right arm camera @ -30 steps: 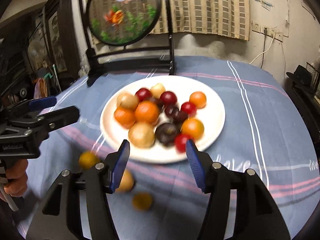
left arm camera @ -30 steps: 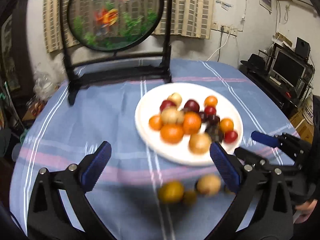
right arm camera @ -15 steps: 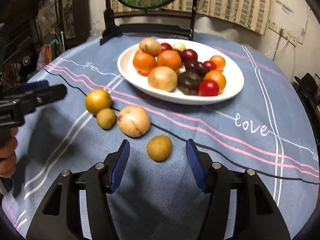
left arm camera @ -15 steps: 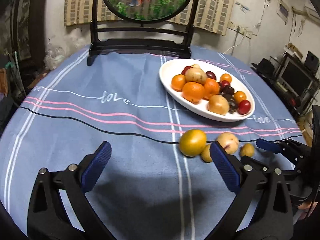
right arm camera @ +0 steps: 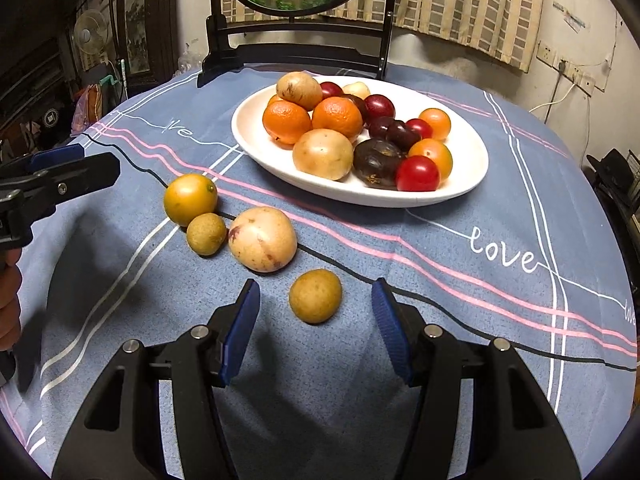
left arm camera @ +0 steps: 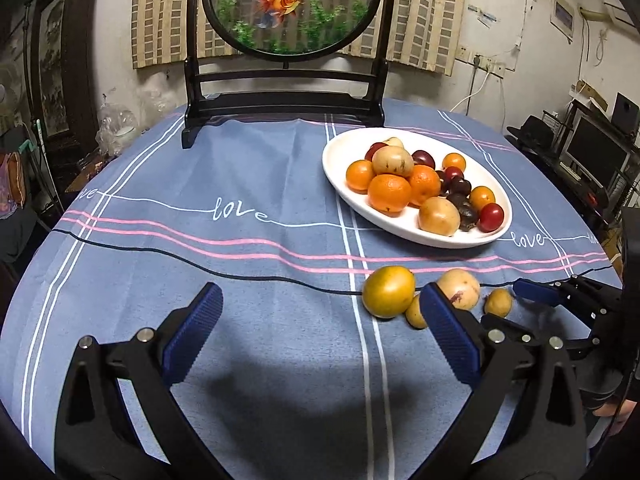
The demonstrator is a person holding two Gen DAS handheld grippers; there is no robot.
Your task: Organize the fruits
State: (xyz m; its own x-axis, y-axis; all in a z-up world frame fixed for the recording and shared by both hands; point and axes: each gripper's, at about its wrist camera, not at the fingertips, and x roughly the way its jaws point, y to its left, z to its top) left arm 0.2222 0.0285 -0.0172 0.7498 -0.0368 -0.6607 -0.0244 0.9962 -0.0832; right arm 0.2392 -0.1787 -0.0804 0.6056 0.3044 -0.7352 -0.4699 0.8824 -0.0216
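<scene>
A white oval plate [right arm camera: 460,184] [left arm camera: 344,148] holds several oranges, plums, tomatoes and tan fruits. On the blue cloth in front of it lie a yellow round fruit [right arm camera: 190,199] [left arm camera: 389,291], a small longan [right arm camera: 206,234], a pale tan fruit [right arm camera: 263,238] [left arm camera: 460,288] and another small longan [right arm camera: 315,295] [left arm camera: 498,302]. My right gripper [right arm camera: 316,328] is open, low over the cloth, with that nearest longan just ahead between its fingertips. My left gripper [left arm camera: 320,336] is open and empty, left of the loose fruits.
A black wooden stand with a round goldfish screen [left arm camera: 286,4] stands at the table's back edge. The table is round, with edges near on all sides. Shelves and electronics [left arm camera: 596,152] are beyond the table to the right.
Both grippers have dropped low and pulled back from above the plate towards the table's front. The right gripper has closed in on the nearest longan. Both stay open.
</scene>
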